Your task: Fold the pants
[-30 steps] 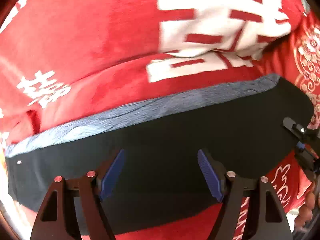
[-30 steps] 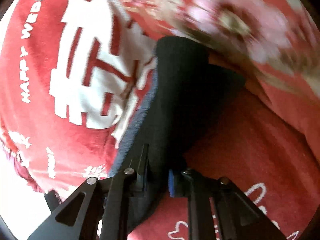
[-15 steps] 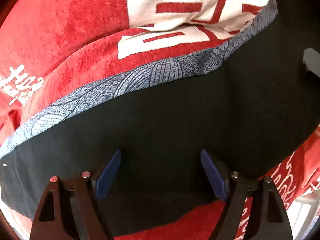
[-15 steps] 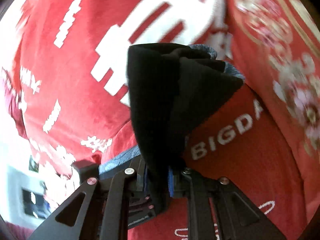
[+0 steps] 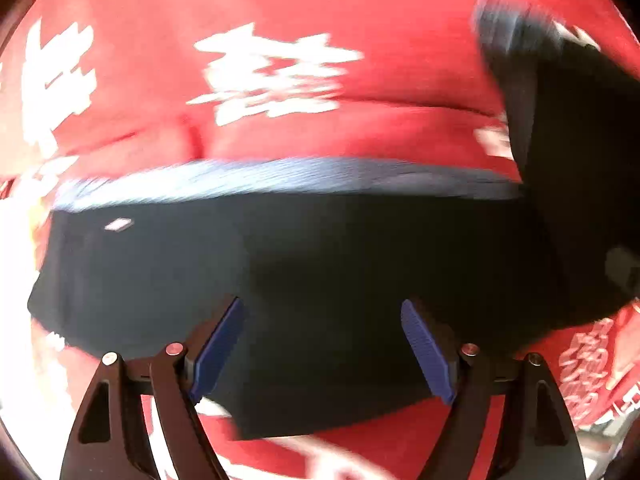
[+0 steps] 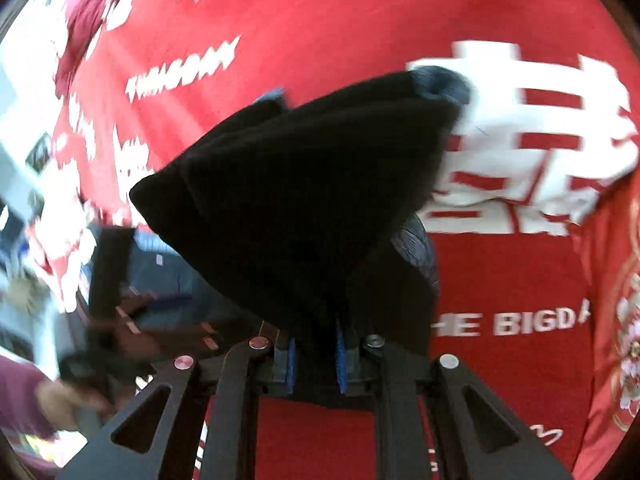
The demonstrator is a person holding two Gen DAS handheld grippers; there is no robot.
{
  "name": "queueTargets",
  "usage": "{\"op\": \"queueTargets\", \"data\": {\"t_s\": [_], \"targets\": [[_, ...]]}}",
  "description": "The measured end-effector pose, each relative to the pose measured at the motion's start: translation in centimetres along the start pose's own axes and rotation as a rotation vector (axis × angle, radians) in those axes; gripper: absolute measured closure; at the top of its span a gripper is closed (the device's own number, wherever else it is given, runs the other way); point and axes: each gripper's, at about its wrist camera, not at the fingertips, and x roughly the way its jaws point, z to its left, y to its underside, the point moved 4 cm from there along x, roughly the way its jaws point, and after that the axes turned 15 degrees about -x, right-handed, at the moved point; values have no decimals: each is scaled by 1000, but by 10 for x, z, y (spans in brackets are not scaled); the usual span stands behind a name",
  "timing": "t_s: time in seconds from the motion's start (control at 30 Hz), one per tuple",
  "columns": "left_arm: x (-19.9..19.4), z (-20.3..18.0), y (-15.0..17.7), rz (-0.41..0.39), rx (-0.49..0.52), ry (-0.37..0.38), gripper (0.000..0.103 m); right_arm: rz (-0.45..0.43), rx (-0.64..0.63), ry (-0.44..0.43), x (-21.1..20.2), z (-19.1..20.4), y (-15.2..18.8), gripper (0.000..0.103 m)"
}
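We saw our right gripper [image 6: 316, 364] clamped on a bunched fold of the black pants [image 5: 320, 264], lifted above the red blanket [image 5: 360, 12], while our left gripper [image 5: 322, 354], jaws spread, hovered over the flat part.

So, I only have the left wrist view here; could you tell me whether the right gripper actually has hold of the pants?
Observer: Yes. The right gripper is shut on a bunched fold of the black pants, with cloth between its blue pads.
Operator: Thank you. Is that fold lying flat or lifted?
Observer: Lifted; it stands up from the jaws as a dark bundle above the red blanket.
Operator: And can you see my left gripper from there?
Observer: Only as a blurred dark shape at the lower left of the right wrist view, with a hand beside it. In your own view the left gripper is open over the flat part of the pants.
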Motion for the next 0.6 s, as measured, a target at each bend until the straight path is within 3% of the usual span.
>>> {"op": "queueTargets", "data": {"t_s": [0.2,0.23,0.33,0.43,0.5,0.57,0.6], "targets": [[14,97,10,37,-98,-104,21,217,-205,37,88,90,28,84],[14,105,12,41,-101,-107,21,266,-262,87,102,104,38,81],[15,118,13,60,-102,-84,21,301,-458,268,108,133,51,76],[14,112,10,76,-88,-26,21,334,-564,323,102,150,53,69],[11,105,8,92,-65,27,21,334,-501,252,88,150,51,67],[8,90,6,120,-36,87,21,322,-320,156,76,130,43,65],[8,81,6,139,-24,121,21,295,-134,52,68,112,41,65]]}}
